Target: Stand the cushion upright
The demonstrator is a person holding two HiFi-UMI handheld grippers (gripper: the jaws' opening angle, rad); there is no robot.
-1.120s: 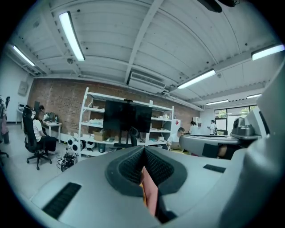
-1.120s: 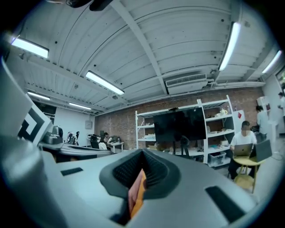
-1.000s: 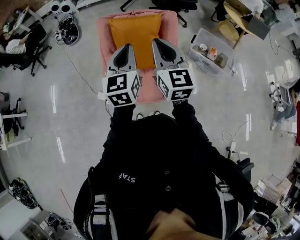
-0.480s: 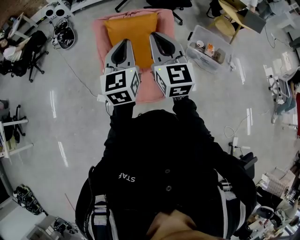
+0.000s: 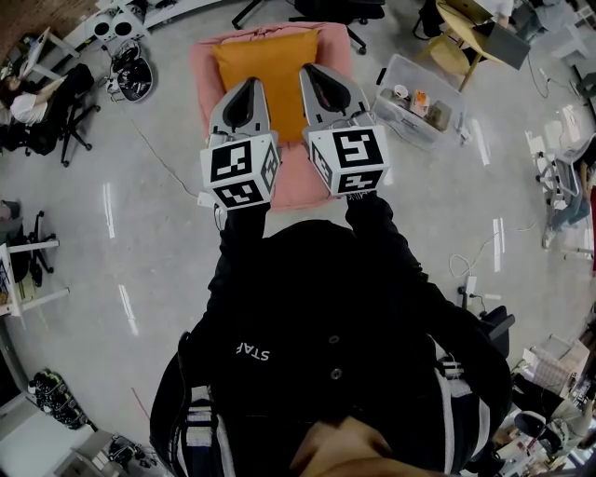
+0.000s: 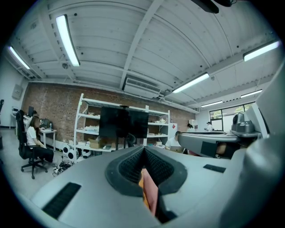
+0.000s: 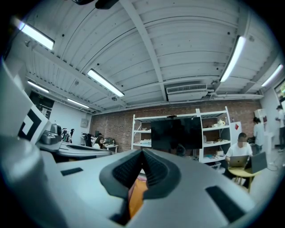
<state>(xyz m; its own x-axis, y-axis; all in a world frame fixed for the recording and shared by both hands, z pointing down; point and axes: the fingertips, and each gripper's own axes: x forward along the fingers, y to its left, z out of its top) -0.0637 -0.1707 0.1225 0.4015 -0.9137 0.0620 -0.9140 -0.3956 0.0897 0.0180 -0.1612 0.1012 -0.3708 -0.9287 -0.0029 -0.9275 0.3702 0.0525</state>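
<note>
An orange cushion (image 5: 267, 58) lies flat on a pink seat pad (image 5: 337, 48) on the floor, straight ahead in the head view. My left gripper (image 5: 250, 86) and right gripper (image 5: 313, 73) hover side by side over the cushion's near half, pointing level and hiding part of it. Both are shut with nothing between the fingers. In the left gripper view the left gripper (image 6: 144, 152) shows a sliver of orange and pink below its closed tips. The right gripper (image 7: 142, 155) likewise shows a strip of the orange cushion (image 7: 137, 196) beneath it.
A clear plastic bin (image 5: 421, 104) with small items stands right of the pad. A black office chair (image 5: 326, 7) is just behind it. A cable (image 5: 154, 140) runs across the floor at left, near a seated person (image 5: 33, 88). Shelves with a black screen (image 6: 123, 124) line the brick wall.
</note>
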